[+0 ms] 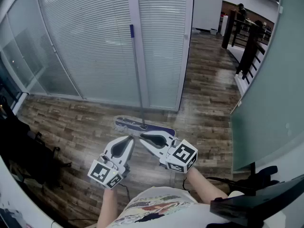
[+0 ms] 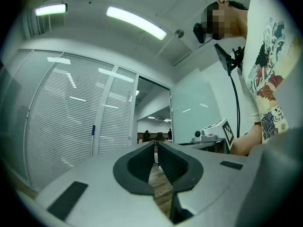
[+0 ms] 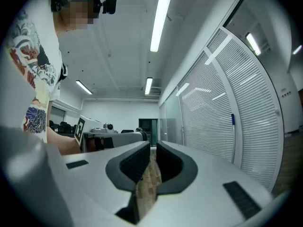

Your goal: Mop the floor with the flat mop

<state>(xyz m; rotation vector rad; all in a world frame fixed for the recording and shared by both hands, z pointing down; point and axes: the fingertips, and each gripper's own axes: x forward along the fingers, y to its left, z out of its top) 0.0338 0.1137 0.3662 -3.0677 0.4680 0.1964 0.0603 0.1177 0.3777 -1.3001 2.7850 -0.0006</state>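
Observation:
The flat mop stands propped against the blinds. Its purple-edged head [image 1: 142, 126] lies on the wood floor, and its pale handle [image 1: 138, 75] rises to a blue grip [image 1: 131, 30]. That blue grip also shows in the left gripper view [image 2: 93, 130] and in the right gripper view [image 3: 232, 119]. My left gripper [image 1: 131, 139] [image 2: 155, 146] and right gripper [image 1: 141, 137] [image 3: 152, 148] hover side by side just in front of the mop head. Both are shut with nothing between the jaws, and neither touches the mop.
A glass partition with white blinds [image 1: 99, 42] runs across the far side. A frosted glass wall [image 1: 270, 89] closes the right. Dark equipment [image 1: 19, 146] stands at the left, black railings [image 1: 247, 42] at the far right, and a black stand with cables [image 1: 256, 184] at the near right.

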